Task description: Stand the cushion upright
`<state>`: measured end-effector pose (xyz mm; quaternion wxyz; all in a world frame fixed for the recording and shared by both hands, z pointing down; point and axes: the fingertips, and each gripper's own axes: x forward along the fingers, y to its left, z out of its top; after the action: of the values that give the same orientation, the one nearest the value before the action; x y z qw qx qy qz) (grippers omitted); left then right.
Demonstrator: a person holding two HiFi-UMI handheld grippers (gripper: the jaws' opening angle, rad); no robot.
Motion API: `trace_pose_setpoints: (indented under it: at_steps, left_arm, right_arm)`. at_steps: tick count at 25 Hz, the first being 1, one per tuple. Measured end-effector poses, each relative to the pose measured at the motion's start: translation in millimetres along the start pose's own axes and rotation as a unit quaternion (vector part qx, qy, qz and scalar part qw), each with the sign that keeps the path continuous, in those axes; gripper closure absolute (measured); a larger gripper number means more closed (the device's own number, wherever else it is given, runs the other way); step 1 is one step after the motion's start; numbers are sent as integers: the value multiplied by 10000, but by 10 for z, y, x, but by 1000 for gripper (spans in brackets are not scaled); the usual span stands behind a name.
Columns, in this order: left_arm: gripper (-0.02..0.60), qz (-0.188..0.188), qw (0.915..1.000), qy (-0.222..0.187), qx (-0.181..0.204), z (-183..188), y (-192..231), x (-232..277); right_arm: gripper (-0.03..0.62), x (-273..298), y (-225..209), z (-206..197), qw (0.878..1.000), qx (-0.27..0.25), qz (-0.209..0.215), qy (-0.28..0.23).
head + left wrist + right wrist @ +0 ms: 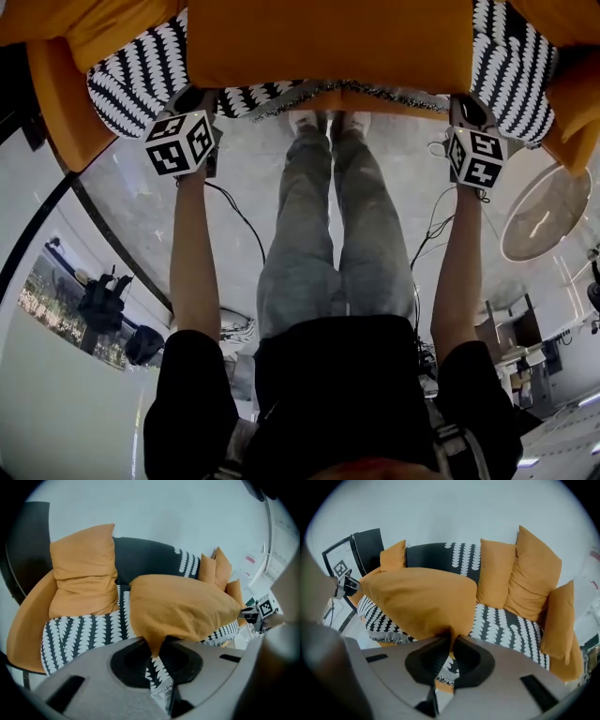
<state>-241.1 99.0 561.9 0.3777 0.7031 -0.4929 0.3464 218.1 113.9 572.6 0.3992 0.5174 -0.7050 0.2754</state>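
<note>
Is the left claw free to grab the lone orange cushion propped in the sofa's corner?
Probably not: the left claw is shut on a corner of the big cushion; otherwise the way to the propped cushion looks open.

**Sofa [426,550] in front of you, patterned throw [506,625] on it, cushions along the back**
The black-and-white throw covers the seat and runs up the dark backrest, with orange arms at both ends. A single orange cushion [392,555] leans at the left end. At the right end, three more cushions [536,573] stand upright, packed against backrest and arm.
</note>
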Motion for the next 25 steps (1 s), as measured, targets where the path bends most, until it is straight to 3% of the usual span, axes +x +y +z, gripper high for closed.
trace_pose_setpoints:
  at_steps: [10,18,25]
  left_arm:
    - [531,-109,9974,-706,125,840,29,-135]
    - [531,-195,9952,-933,222,1440,127,-44]
    - [531,-158,9917,-1221,365,2047,53,25]
  right_arm:
    - [566,-110,-228,768,9978,-56,-163,-643]
    - [566,-16,-381,1328,9945,-383,-274,-930]
    - [566,91,-705,1870,9904,-334,-337,-1295]
